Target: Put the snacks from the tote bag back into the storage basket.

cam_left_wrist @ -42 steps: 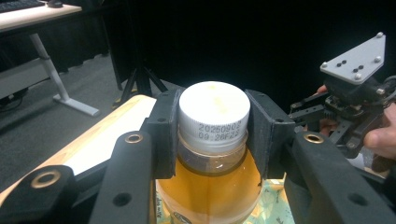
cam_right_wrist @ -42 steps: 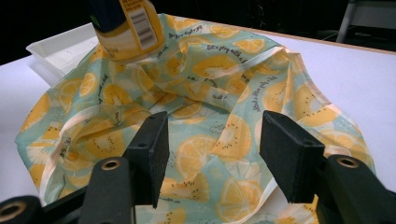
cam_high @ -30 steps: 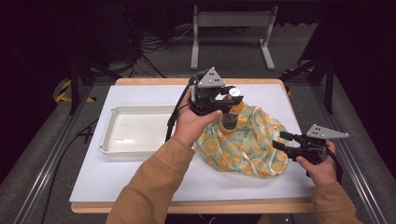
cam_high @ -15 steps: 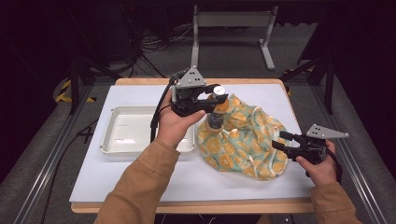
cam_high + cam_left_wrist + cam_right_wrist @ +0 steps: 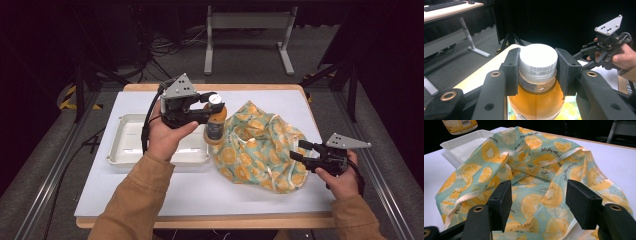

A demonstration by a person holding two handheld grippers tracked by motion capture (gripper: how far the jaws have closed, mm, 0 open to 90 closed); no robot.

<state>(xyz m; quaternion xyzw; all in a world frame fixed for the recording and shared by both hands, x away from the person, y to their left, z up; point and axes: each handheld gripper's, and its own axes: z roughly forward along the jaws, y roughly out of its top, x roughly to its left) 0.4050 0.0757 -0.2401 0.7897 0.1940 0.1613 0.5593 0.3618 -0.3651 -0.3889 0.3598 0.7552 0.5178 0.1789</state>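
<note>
A bottle [image 5: 216, 125] of orange liquid with a white cap [image 5: 538, 58] hangs in the air, upright, at the seam between the white tray [image 5: 125, 150] and the lemon-print cloth bag [image 5: 260, 145]. My left gripper [image 5: 213, 106] is shut on its cap and neck, one pad [image 5: 511, 71] on each side. My right gripper [image 5: 297, 150] rests at the bag's right edge. Its jaws have just been opening and stand open, with the loose cloth [image 5: 536, 170] lying past the pads [image 5: 504, 200] and nothing pinched. The bottle's base [image 5: 459, 125] shows at the top left of the right gripper view.
The tray [image 5: 461, 145] lies left of the bag on a white mat [image 5: 200, 190] over the wooden table. My right gripper [image 5: 586, 56] and its hand show far off in the left gripper view. Dark floor, cables and a metal stand lie behind the table.
My left gripper has carried the bottle leftward, from above the bag to the tray's right edge. The right hand has stayed put, and its jaws stand a little wider.
</note>
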